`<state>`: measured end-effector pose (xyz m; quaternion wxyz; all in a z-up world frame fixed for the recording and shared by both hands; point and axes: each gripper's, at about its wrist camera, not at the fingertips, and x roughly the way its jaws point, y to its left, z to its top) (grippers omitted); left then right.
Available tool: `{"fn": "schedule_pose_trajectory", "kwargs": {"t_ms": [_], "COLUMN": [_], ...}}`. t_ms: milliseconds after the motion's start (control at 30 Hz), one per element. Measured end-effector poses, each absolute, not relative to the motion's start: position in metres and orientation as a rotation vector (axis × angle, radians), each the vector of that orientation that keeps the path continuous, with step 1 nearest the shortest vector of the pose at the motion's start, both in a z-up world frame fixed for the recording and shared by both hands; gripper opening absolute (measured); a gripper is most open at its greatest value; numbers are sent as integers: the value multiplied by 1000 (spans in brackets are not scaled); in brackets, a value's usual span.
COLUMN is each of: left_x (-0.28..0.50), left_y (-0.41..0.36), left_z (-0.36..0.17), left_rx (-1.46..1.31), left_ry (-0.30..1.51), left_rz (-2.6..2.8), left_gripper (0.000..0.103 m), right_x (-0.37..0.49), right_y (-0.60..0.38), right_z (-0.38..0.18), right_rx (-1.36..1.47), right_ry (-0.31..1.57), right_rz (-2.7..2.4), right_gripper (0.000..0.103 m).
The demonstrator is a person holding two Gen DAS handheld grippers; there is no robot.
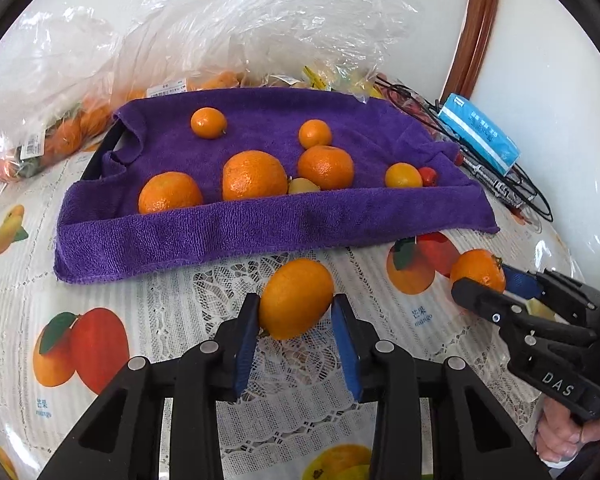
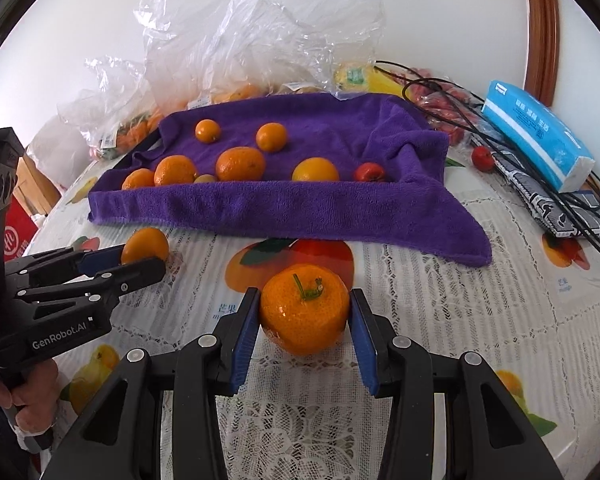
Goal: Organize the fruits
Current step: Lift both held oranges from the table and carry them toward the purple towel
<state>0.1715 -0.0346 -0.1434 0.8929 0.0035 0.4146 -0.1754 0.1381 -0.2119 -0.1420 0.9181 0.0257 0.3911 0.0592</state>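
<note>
Both grippers are working at once, each with one fruit held low over the lace tablecloth (image 2: 479, 320), in front of the towel.

In the left wrist view, the left gripper (image 1: 296, 312) pinches a smooth oval orange fruit (image 1: 296, 298) at lower centre, pads pressed on both flanks. I'd guess the grip is sideways so the fruit can't roll out on its way to the purple towel (image 1: 220, 232) just above, where six or so other orange fruits already sit. That towel is draped over a dark tray (image 1: 100, 160), presumably to cushion and stop rolling; only a black edge shows at left.

In the right wrist view, the right gripper (image 2: 303, 316) clamps a stemmed mandarin (image 2: 303, 308) at lower centre, stem up.

Hard to read: a small yellowish fruit (image 2: 204, 179) half hidden between larger ones, the bagged produce under crumpled plastic (image 2: 260, 28) at top, and whether either held fruit touches the cloth.
</note>
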Motion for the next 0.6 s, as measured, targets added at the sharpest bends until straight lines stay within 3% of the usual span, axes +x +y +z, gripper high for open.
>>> {"fn": "schedule_pose_trajectory", "kwargs": {"t_ms": [600], "left_x": [172], "left_y": [-36], "left_z": [-144], "left_rx": [16], "left_ry": [859], "left_rz": [-354], "left_gripper": [34], "right_x": [143], "right_y": [-206], "right_z": [-152], "right_rx": [22], "right_ry": [849], "right_rz": [118], "right_gripper": [45]}}
